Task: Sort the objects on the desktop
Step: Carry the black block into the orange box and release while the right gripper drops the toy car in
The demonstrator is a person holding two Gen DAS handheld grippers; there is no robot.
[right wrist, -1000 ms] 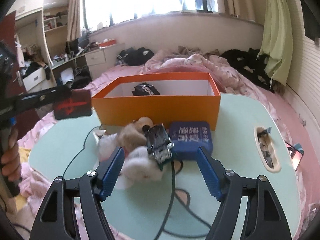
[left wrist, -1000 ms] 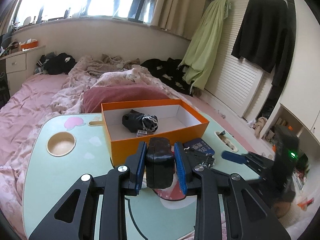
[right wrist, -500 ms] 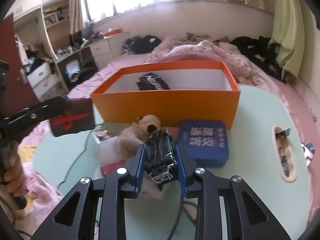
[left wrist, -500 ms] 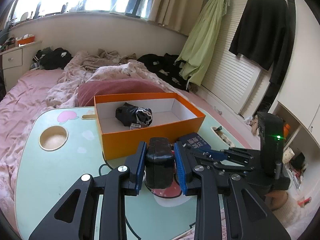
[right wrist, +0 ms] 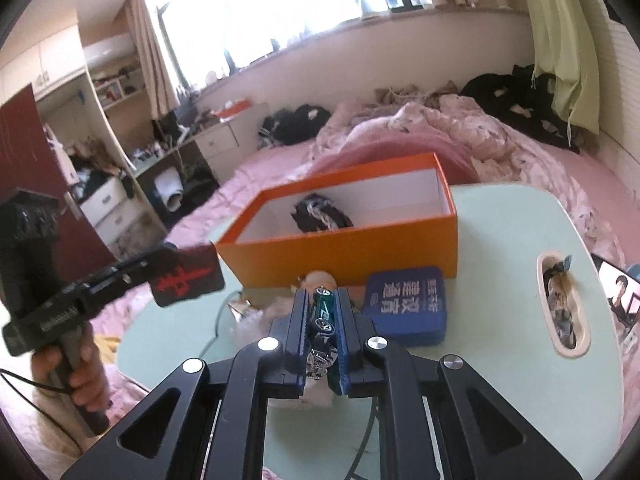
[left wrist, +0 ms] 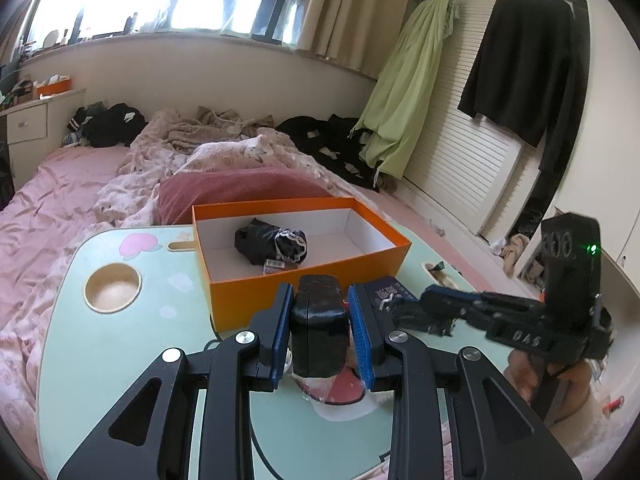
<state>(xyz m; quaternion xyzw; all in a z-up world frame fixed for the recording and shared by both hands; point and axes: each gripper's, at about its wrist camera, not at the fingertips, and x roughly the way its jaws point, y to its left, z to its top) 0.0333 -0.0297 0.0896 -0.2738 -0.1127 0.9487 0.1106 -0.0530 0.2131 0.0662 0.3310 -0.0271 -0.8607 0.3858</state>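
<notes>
Blue-padded jaws of the right gripper (right wrist: 323, 330) pinch a small green toy car (right wrist: 322, 312) at lower centre, while the left gripper (left wrist: 319, 322) clamps a black rectangular case (left wrist: 319, 334), both just below the open orange cardboard box (left wrist: 304, 284) on the pale green table (left wrist: 104, 344).

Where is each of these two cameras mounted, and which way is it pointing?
Left wrist view: sits on the left tool, looking forward and down along its fingers at the black case it grips, the orange box beyond; the right tool and a hand show.
Right wrist view: sits on the right tool, looking at the toy car it grips; the left tool and a hand show.
Shared: orange box, blue tin, green table, bed.
</notes>
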